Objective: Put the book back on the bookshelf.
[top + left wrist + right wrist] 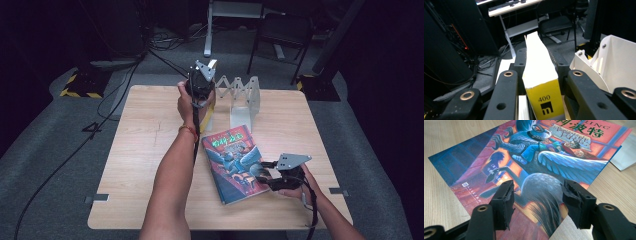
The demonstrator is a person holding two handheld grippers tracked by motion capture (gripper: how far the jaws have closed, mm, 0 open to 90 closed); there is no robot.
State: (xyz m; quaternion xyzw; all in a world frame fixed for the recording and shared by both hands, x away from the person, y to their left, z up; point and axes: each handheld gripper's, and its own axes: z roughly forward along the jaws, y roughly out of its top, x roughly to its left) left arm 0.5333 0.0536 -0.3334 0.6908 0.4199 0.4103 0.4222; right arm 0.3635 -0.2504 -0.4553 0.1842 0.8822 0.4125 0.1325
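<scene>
Two grippers at work: left gripper (539, 75), arm outstretched, clamps a yellow book (541, 82); right gripper (536, 195) rests open-jawed over the illustrated book (529, 165).

Square light wooden table (150, 150) with rounded corners, standing on grey carpeted floor (60, 165). Lying flat on the tabletop, right of centre and turned at an angle: a paperback book with a colourful illustrated cover (235, 162), blue and red with a winged creature, front face up; its near right corner sits close to the table's right side. Standing at the far edge of the tabletop: a white accordion-fold metal book rack (240, 97) with upright dividers, just beyond the book's far end.
</scene>
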